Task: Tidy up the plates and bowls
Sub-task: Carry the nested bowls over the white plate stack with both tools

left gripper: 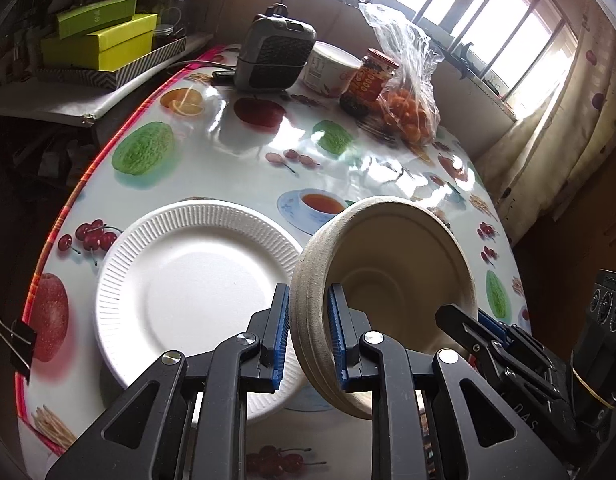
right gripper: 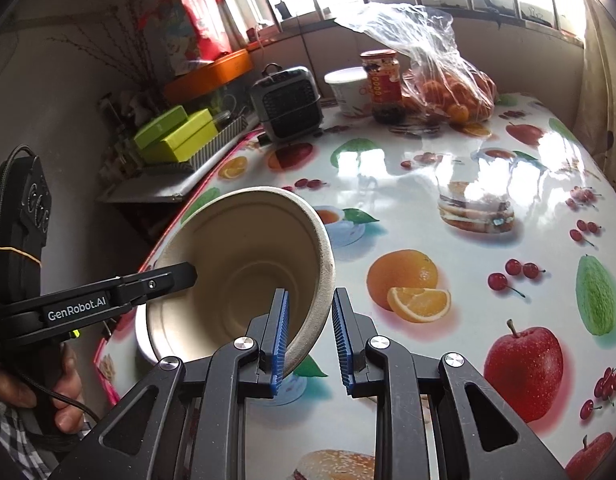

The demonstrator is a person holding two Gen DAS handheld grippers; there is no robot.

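Near the table's [left gripper: 243, 168] left edge, beige paper bowl [left gripper: 388, 264] tilted, lifted off the surface, just right of white paper plate [left gripper: 187, 280]; left gripper [left gripper: 308, 332] and right gripper [right gripper: 310, 332] fingers each clamped on opposite rims

Matt paper-pulp bowl [left gripper: 392, 264]; ribbed foam plate [left gripper: 195, 280]; glossy plastic tablecloth [right gripper: 468, 184].

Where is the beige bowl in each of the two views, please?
Left wrist: the bowl is lower centre-right, tilted, its left rim between the left gripper's pads.
Right wrist: the bowl is centre-left, its right rim between the right gripper's pads.
Shared landmark: the red-lidded jar by the bag of oranges.
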